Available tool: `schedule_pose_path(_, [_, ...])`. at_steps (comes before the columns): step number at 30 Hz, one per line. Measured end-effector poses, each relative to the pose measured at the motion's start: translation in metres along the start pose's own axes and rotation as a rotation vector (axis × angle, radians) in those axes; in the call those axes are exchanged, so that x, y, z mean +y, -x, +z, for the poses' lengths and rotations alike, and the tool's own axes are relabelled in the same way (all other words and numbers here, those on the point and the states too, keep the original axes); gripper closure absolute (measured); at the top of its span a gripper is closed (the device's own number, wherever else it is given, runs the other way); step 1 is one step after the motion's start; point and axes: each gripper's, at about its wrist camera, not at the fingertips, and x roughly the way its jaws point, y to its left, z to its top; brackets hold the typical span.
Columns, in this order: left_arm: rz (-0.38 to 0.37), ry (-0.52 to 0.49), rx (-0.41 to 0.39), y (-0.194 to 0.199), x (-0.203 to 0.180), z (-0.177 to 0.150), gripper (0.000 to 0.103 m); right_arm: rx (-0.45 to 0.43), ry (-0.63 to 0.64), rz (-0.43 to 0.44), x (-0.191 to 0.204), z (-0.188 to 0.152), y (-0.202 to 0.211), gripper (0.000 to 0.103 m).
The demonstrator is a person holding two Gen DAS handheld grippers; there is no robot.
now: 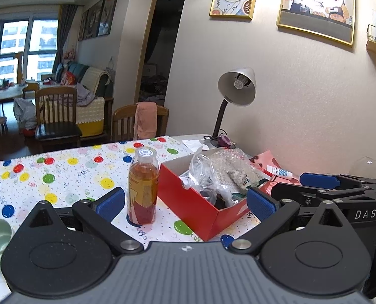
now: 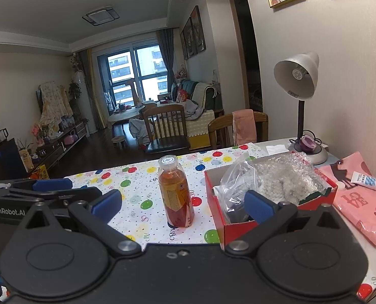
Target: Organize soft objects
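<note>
Left wrist view: left gripper (image 1: 185,204) spread wide, holding nothing, blue pads apart at lower centre. Red box (image 1: 200,210) right of centre, just ahead and right of the gap, one corner pointing at the lens, long side running back toward upper right. Crinkled plastic bag with pale fuzzy stuff (image 1: 221,172) heaped inside the box, sticking above the rim. Tea bottle (image 1: 143,187) upright dead centre between the pads, just left of the box, in the way of a straight reach. Right gripper (image 1: 319,181) at right edge, beside the box.

Right wrist view: right gripper (image 2: 183,204) also released, empty. Same bottle (image 2: 175,192) centre, box (image 2: 238,225) right of centre, right pad overlapping its near wall. Bag (image 2: 271,177) piled in the box. Pink bag (image 2: 360,202) flat at far right, tube (image 2: 366,180) on it. Likely right side nearer to the box.
</note>
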Motion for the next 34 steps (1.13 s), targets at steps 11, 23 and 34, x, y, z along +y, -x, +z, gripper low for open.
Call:
schedule_pose_path(11, [0.005, -0.017, -0.022, 0.003, -0.002, 0.001, 0.0, -0.009, -0.001, -0.002, 0.0, 0.0, 0.001, 0.0])
schedule_pose_path(23, [0.016, -0.043, -0.047, 0.006, -0.007, 0.0, 0.0, -0.026, -0.002, -0.008, -0.001, 0.0, 0.003, 0.0])
schedule_pose_path(34, [0.019, -0.058, -0.063, 0.007, -0.013, 0.001, 0.0, -0.031, -0.01, -0.011, -0.002, -0.004, 0.008, 0.0])
